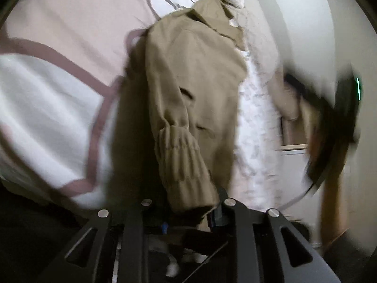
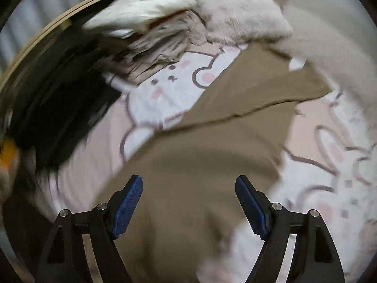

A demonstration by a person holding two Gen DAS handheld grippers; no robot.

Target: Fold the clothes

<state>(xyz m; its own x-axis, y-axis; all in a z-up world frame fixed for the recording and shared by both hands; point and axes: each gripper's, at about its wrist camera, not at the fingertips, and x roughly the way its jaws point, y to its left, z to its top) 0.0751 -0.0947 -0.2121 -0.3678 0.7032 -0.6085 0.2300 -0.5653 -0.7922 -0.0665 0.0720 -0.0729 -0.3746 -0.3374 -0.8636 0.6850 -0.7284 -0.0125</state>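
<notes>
1. You work over a bed sheet (image 2: 155, 94), pale pink with white cartoon bunnies outlined in mauve; it fills the background of both wrist views.
2. The tan jacket (image 2: 195, 160) lies spread on that sheet. In the right wrist view it runs from the near edge up toward the far right, where its collar edge folds over.
3. Your left gripper (image 1: 188, 214) is clenched on the jacket's ribbed cuff (image 1: 186, 162). The sleeve bunches right at the near edge of the left wrist view, and the fingers are mostly hidden behind the fabric.
4. From that cuff the jacket stretches away toward its collar at the far side, with a slit pocket showing midway.
5. Your right gripper (image 2: 188, 202) is released: its blue pads (image 2: 128, 205) stand wide apart above the jacket, with nothing pinched between them.
6. A fluffy whitish blanket (image 2: 240, 11) sits at the far edge of the sheet.
7. A heap of light and dark clothes (image 2: 99, 54) lies at the far left, heavily blurred.
</notes>
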